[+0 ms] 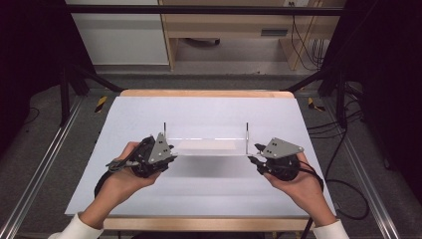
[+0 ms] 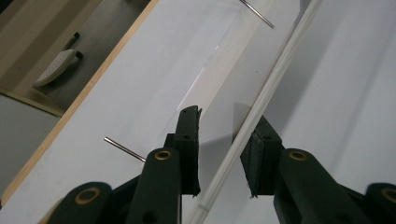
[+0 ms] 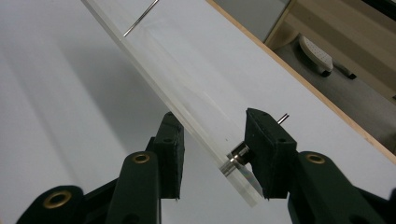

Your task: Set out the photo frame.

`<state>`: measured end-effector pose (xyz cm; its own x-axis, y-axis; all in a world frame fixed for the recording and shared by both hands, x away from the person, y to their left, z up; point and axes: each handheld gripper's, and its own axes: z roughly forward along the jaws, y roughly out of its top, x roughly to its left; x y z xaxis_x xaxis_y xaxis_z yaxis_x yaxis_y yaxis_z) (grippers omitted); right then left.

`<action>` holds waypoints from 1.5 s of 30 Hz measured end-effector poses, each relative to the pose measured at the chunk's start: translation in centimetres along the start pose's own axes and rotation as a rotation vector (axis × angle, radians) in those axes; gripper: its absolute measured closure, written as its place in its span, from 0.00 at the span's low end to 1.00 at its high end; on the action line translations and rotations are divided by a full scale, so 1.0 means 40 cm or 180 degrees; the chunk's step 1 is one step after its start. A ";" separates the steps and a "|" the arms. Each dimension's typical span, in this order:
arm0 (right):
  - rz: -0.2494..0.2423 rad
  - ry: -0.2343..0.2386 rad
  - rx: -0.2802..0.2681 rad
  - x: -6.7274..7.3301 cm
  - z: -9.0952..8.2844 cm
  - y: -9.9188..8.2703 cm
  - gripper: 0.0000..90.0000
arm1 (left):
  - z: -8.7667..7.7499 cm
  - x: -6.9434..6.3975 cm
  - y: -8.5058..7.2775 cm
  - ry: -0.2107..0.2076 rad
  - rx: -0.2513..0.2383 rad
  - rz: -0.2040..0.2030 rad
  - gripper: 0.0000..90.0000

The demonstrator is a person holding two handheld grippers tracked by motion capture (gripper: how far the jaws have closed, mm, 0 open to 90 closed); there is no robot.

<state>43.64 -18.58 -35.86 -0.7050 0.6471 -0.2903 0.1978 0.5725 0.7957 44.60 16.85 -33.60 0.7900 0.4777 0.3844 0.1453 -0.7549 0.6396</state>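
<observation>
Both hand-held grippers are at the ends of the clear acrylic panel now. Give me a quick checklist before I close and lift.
1. Left hand-held gripper straddles the clear panel edge, jaws open on both sides: ok.
2. Right hand-held gripper straddles the other end, jaws open: ok.
3. Right far jaw sits at the small metal fitting on the panel; clean pad contact: cannot tell.
4. Thin metal pins stand upright at both ends: ok.
5. White table surface near the panel is free of other items: ok.
6. Both hands level for an even lift: cannot tell.
</observation>
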 end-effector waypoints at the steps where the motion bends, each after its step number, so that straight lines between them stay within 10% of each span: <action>1: -0.0005 -0.0003 -0.0022 -0.007 0.001 0.004 0.64 | 0.000 0.011 0.005 -0.0034 0.0001 -0.0011 0.77; 12: 0.0106 -0.0166 -0.0238 -0.043 0.015 -0.005 0.52 | 0.002 0.060 0.032 -0.0129 0.0009 -0.0029 0.77; 22: 0.0180 -0.0122 -0.0417 -0.086 0.034 0.021 0.61 | 0.010 0.119 0.064 -0.0116 0.0005 -0.0004 0.75; 45: 0.0344 -0.0076 -0.0322 -0.148 0.060 0.079 0.63 | 0.035 0.201 0.082 -0.0009 -0.0128 -0.0014 0.66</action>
<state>50.06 -19.39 -32.91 -0.6667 0.7147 -0.2116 0.2012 0.4459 0.8722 52.25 17.60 -29.35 0.7911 0.4797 0.3795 0.1249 -0.7341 0.6675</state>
